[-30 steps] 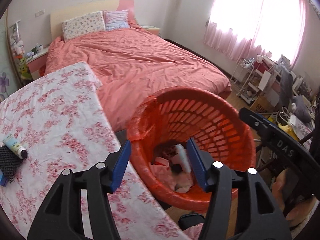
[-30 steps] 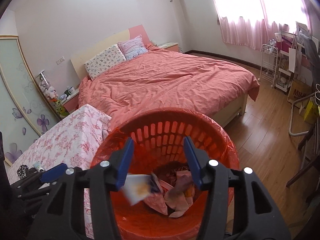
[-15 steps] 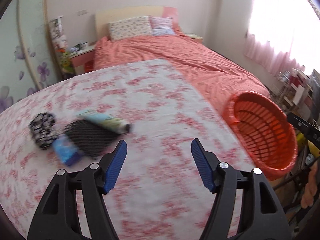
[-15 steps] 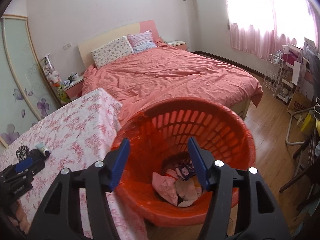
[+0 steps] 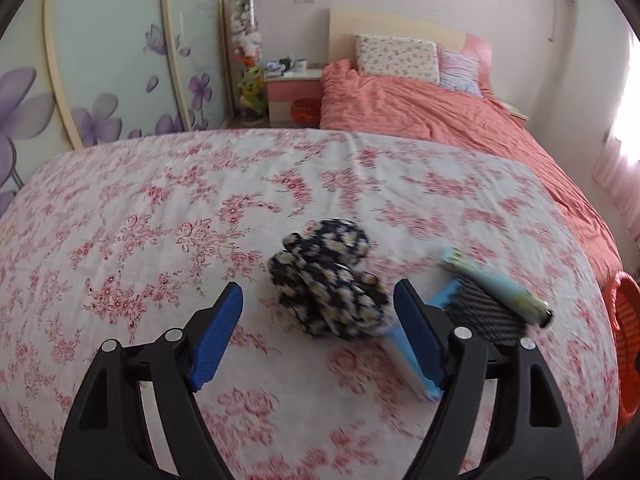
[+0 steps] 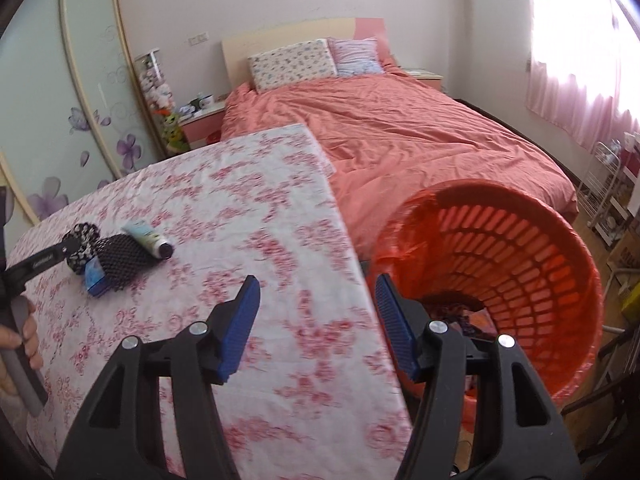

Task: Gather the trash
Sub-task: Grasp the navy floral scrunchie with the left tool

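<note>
On the floral tablecloth (image 5: 160,208) lie a dark flowered cloth bundle (image 5: 328,280), a black mesh piece (image 5: 480,314), a pale blue tube (image 5: 496,286) and a small blue box (image 5: 402,346). My left gripper (image 5: 318,336) hovers just short of the bundle, its jaws opening, and its pads touch nothing. The right wrist view shows the same heap, bundle (image 6: 82,236), mesh (image 6: 122,258), tube (image 6: 148,238) and box (image 6: 94,276), with the left gripper (image 6: 60,250) at it. My right gripper (image 6: 318,328) is open and empty over the table's edge beside the orange basket (image 6: 500,264), which holds trash.
A bed with a salmon cover (image 6: 400,128) stands behind the table and basket. A nightstand (image 5: 294,92) and flowered sliding doors (image 5: 112,60) are at the back left. A wire rack (image 6: 608,184) stands by the window. A hand (image 6: 16,336) holds the left gripper's handle.
Both grippers have swung left, away from the basket. The left one went from over the basket to the heap on the table and opened wider. Paper between the right jaws is gone.
</note>
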